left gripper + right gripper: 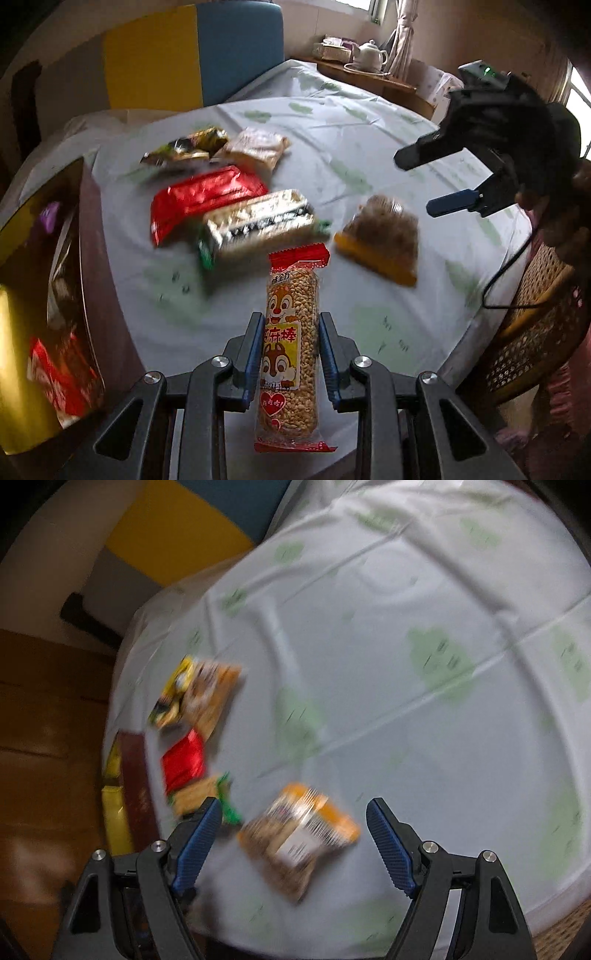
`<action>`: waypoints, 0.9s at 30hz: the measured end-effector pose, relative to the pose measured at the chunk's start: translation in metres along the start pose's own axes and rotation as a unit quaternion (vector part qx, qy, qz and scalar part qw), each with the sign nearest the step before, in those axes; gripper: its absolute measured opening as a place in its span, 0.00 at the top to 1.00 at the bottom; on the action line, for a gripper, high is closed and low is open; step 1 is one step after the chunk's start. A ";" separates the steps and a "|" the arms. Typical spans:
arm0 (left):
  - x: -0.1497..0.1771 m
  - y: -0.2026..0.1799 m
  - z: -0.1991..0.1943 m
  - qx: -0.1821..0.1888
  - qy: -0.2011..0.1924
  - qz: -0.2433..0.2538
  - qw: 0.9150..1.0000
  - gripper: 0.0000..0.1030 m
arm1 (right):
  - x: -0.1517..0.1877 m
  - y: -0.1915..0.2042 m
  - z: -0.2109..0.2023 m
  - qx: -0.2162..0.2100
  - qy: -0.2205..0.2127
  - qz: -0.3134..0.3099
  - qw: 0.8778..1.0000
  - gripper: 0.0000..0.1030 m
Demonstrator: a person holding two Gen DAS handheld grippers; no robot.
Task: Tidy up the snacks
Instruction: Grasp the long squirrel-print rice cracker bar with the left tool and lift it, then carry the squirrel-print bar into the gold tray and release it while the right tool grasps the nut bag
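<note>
My left gripper (289, 334) is shut on a squirrel-print sesame stick pack (291, 343) and holds it above the table. On the tablecloth lie a red pack (199, 199), a green-ended bar pack (258, 225), an orange-edged bag (384, 236), a dark pack (188, 147) and a beige pack (258, 147). My right gripper (417, 184) hangs open above the table at the right. In the right wrist view my right gripper (295, 823) is open over the orange-edged bag (299, 834), with the red pack (183, 762) to its left.
A brown box (51, 280) with a gold lining holds snacks at the table's left edge; it also shows in the right wrist view (133, 775). A wicker chair (532, 317) stands at the right. A teapot (371, 55) sits on a far shelf.
</note>
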State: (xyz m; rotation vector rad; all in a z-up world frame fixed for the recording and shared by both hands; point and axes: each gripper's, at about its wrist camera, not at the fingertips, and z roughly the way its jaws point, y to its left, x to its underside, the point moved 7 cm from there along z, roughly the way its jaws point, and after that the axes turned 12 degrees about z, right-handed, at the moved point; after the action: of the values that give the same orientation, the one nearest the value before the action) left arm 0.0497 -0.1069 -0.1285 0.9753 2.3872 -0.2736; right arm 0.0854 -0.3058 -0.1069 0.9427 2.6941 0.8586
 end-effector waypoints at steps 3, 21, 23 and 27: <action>0.012 0.004 0.004 0.012 0.007 -0.019 1.000 0.72 | 0.020 0.007 0.007 -0.020 0.027 0.003 0.999 0.21; 0.018 0.004 0.005 0.022 -0.021 -0.039 0.999 0.72 | 0.010 0.044 0.023 0.100 -0.082 -0.093 0.987 0.17; 0.018 0.004 0.005 0.019 -0.022 -0.036 0.999 0.72 | 0.016 0.040 0.029 0.102 -0.075 -0.093 0.988 0.17; 0.017 0.003 0.004 0.017 -0.022 -0.031 0.999 0.72 | 0.025 0.038 0.057 0.131 -0.077 -0.120 0.981 0.42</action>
State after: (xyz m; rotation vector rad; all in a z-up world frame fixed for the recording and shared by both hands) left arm 0.0432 -0.0959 -0.1411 0.9012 2.3822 -0.3574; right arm 0.1040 -0.2401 -0.1310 0.6738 2.7517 0.3752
